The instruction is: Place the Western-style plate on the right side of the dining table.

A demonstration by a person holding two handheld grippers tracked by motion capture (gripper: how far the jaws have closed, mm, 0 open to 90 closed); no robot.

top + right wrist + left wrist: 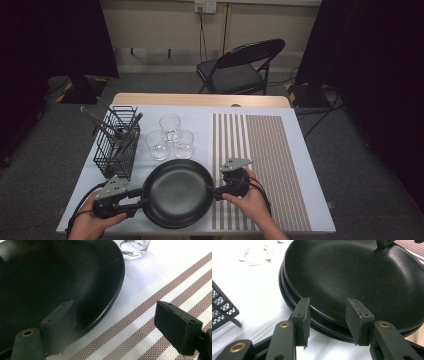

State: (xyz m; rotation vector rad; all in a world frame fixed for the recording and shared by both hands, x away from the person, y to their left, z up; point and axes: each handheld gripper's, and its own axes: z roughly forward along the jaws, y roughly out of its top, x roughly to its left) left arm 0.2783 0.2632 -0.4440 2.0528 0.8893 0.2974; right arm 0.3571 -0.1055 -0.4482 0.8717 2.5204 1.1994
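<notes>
A stack of shallow black plates (pixel 177 192) lies at the front middle of the table. My left gripper (pixel 141 200) reaches in level at the stack's left rim. In the left gripper view its jaws (pixel 328 317) stand apart in front of the plates (pixel 362 272), with the rim running behind them and neither pad pressing on it. My right gripper (pixel 211 192) is at the stack's right rim. In the right gripper view its jaws (pixel 117 320) stand wide, one over the edge of the plates (pixel 50 272) and the other over the striped mat (pixel 155 290).
Three clear glasses (pixel 170 137) stand just behind the plates. A black wire basket (pixel 117 142) with several utensils sits at the left. The striped mat (pixel 260 165) covers the table's right half. A folding chair (pixel 240 67) stands beyond the far edge.
</notes>
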